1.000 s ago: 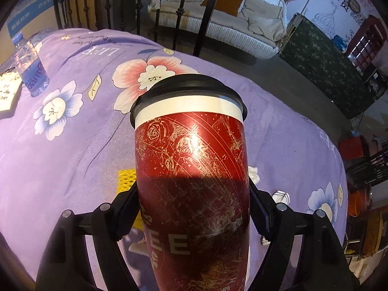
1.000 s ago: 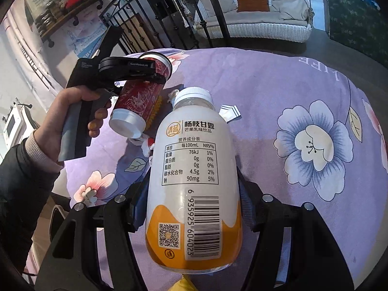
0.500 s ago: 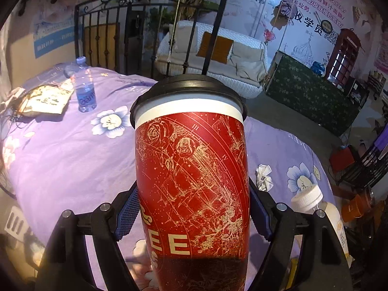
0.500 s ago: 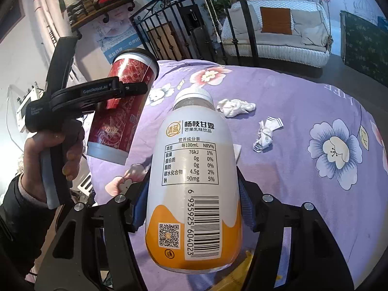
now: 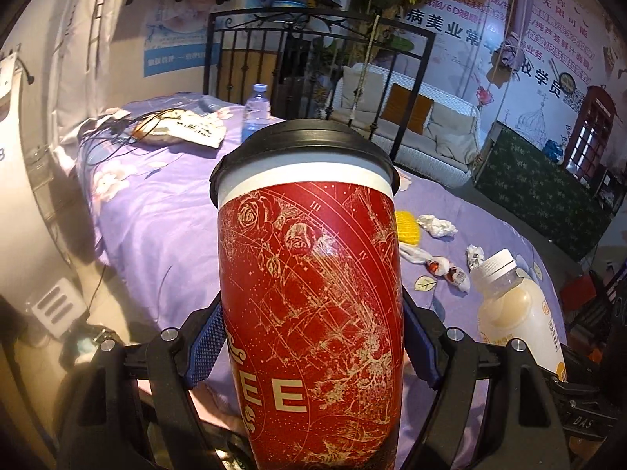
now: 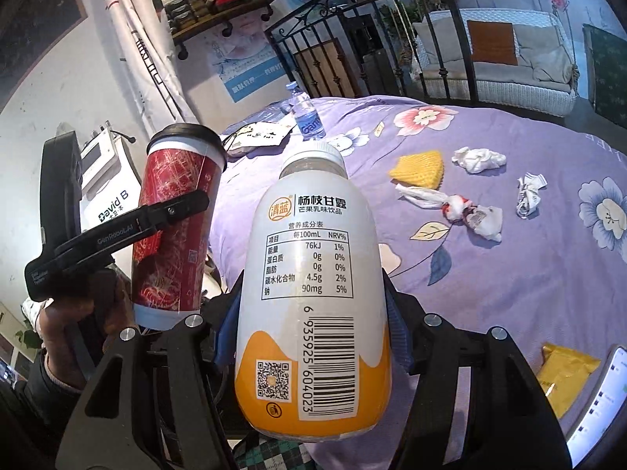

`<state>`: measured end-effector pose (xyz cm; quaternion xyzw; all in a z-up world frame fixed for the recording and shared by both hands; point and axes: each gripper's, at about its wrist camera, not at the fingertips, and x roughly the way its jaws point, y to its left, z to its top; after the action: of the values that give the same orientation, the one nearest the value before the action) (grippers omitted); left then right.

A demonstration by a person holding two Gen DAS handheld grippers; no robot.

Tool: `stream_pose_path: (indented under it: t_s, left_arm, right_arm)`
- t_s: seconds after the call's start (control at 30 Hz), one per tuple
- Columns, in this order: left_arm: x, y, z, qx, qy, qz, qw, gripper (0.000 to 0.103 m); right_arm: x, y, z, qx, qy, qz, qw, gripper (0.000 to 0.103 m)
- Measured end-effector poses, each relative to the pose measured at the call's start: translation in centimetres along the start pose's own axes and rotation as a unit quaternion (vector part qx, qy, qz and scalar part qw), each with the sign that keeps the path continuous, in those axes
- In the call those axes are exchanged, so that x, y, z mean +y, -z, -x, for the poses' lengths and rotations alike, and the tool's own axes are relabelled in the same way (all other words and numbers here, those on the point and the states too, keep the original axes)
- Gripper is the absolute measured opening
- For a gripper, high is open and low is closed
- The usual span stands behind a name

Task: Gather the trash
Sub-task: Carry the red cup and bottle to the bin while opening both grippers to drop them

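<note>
Left gripper (image 5: pixel 313 346) clamps a red coffee cup (image 5: pixel 309 297); right gripper (image 6: pixel 311 323) clamps a mango milk-drink bottle (image 6: pixel 313 274) above the purple floral bedspread (image 6: pixel 490 274)

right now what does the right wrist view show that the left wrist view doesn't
Only the right wrist view shows the drink bottle's nutrition label and barcode, the hand holding the left gripper from outside, a yellow packet and a lit phone screen at lower right.

Only the left wrist view shows the coffee cup close up between blue padded fingers, and the red phone-box mural.

Both show the purple floral sheet, crumpled tissues, yellow foam net, water bottle, and both held items.
</note>
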<state>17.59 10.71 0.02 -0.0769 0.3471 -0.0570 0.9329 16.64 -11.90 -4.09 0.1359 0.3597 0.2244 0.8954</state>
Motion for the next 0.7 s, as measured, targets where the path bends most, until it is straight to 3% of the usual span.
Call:
stream_pose_path:
  t_s: [0.17,0.33,0.6,0.7]
  left_arm:
    - [3.8,3.6,2.7,0.006,-0.042,0.05,0.9979,0.076]
    - [7.6,7.5,4.5,0.033,-0.087,0.1,0.9906,0.076]
    - [13.3,13.9,3.9,0.103,-0.151,0.182,0.9663,0.076]
    - [15.1,15.8,2.3,0.131,-0.158,0.206,0.9567,0.076]
  right_arm:
    - [3.1,2.2,-2.0,0.023,-0.03,0.019,0.999,0.062]
    - [5.7,4.2,-3.9,0.045,-0.056,0.031,0.997,0.062]
    - [7.2,5.2,-4.5,0.052,-0.067,0.046,0.995,0.062]
    - [7.3,5.4,-4.6,0.055,-0.068,0.048,0.995,0.062]
